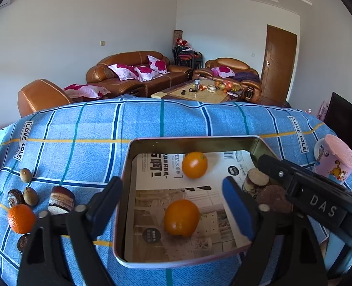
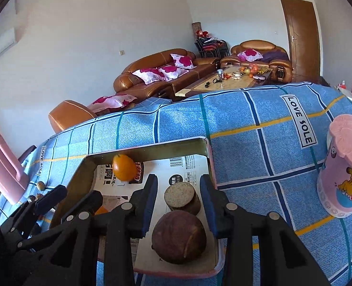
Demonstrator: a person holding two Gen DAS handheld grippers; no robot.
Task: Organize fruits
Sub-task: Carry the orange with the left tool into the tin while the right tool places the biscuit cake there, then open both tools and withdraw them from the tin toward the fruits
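- Two round orange fruits lie inside a shallow square metal tin [image 1: 125, 190] lined with printed paper, on a table under a blue checked cloth [image 1: 80, 124]. In the left wrist view the nearer orange [image 1: 181, 218] sits at lower centre and the farther orange [image 1: 194, 165] near the tin's back wall.
- The left gripper [image 1: 173, 205] points down into the tin from the bottom of its view, jaws spread wide. The nearer orange lies between the fingers, touching neither.
- The right gripper [image 2: 178, 205] reaches into the tin's right side, tilted down, jaws partly apart. A dark brown round bun-like item [image 2: 178, 237] sits low between its blue-padded fingers [image 2: 149, 200]; whether the pads touch it I cannot tell. A stack of round tan biscuits [image 2: 181, 199] stands just beyond.
- At lower left of the left wrist view, outside the tin, lie a third orange [image 1: 21, 218], two small green-brown fruits [image 1: 30, 196] and a layered cake slice [image 1: 62, 200].
- A pink cartoon-printed cup [image 2: 345, 166] stands at right.
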